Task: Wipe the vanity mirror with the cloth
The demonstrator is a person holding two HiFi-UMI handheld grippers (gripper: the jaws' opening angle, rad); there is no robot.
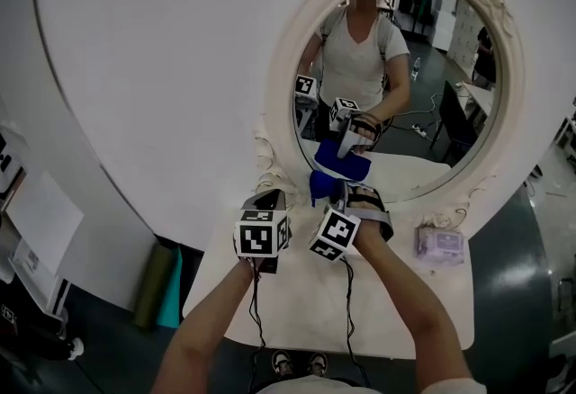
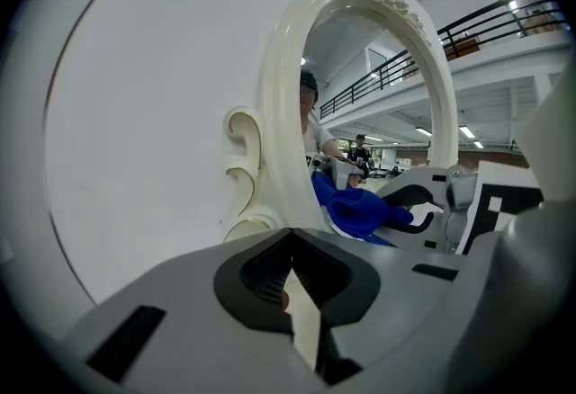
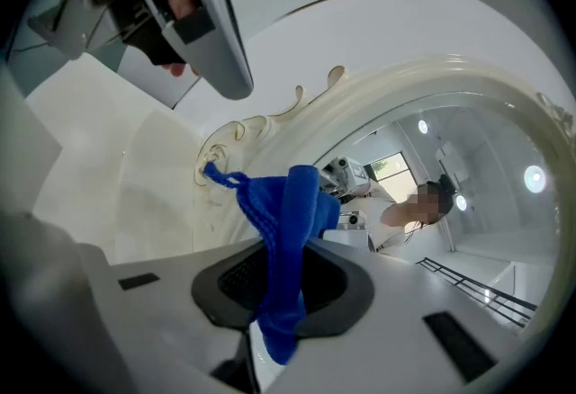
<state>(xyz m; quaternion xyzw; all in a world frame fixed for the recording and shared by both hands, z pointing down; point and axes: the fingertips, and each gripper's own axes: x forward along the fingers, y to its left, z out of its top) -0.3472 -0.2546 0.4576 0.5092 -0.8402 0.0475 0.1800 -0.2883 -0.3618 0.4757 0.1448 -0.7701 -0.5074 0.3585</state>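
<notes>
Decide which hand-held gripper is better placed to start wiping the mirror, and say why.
The right. The right hand-held gripper is shut on the blue cloth, close to the lower edge of the mirror. The left hand-held gripper is shut on nothing, off to the mirror's left side.

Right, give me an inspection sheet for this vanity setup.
Surface: white table, mirror standing on it.
Job's things: oval mirror upright against the wall; blue cloth near its lower rim.
Clutter: one wipes pack, table's right side.
Grippers: right gripper shut on cloth; left gripper jaws together, empty.
Cables: black leads hang under both grippers.
Surroundings: white wall, dark floor, green rolls at left.
</notes>
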